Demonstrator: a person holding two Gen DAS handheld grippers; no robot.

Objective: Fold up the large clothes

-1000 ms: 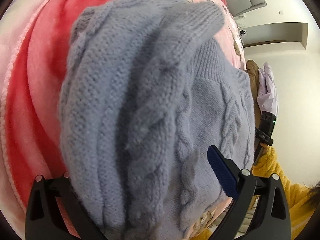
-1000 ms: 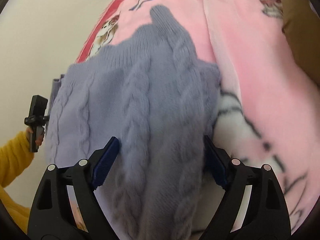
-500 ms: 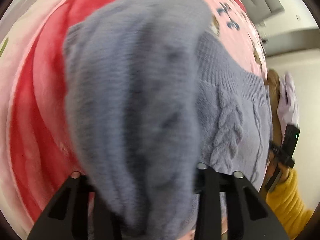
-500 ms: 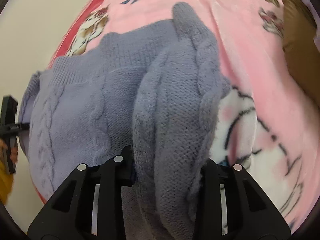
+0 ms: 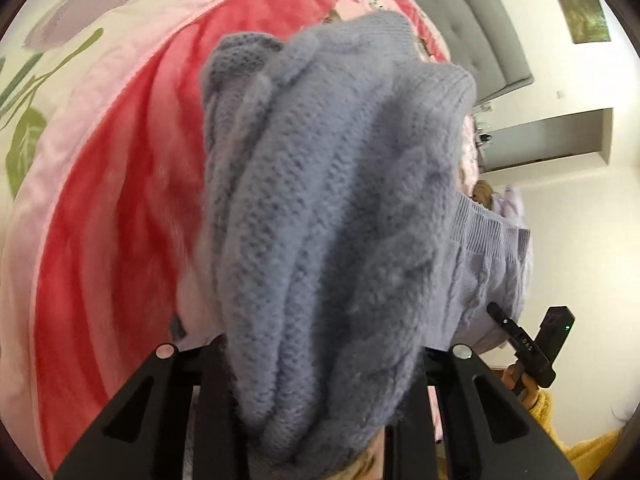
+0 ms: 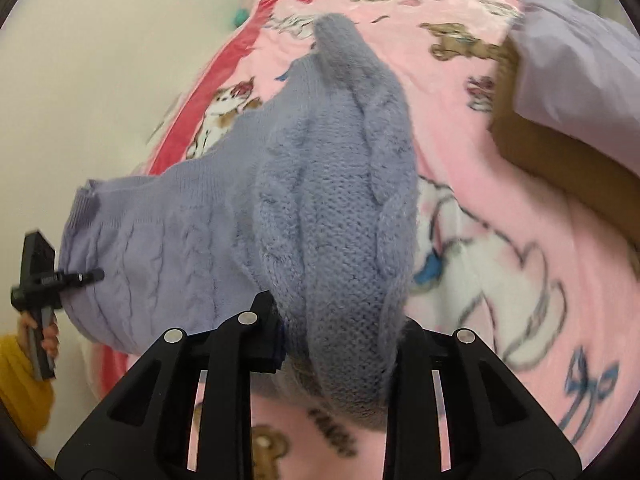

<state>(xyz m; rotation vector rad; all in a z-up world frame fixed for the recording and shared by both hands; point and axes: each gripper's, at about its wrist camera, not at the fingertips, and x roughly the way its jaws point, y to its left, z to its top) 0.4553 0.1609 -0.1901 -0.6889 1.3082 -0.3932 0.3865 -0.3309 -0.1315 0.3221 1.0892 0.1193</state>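
Bed, covered by a pink fleece blanket printed with bears, cats and bows, red border on one side; pale wall behind.

Item: one lavender cable-knit sweater, large, lying on the blanket near the bed's edge, partly lifted. Ribbed hem toward the wall side. Two bunched portions of knit are raised off the body of the garment.

Left tongs: jaws have just been closing; now clenched on a thick bundle of the sweater, which fills the gap and drapes forward over the body panel.

Right tongs: jaws have just been closing; now clenched on another gathered fold, cable pattern facing the camera, cuff-like end pointing up the bed.

Each tool appears in the other's view, at the sweater's far edge, held by a hand in a yellow sleeve.

Adjacent: a brown garment under a pale lilac one, on the blanket well apart from the sweater. Grey padded headboard beyond.
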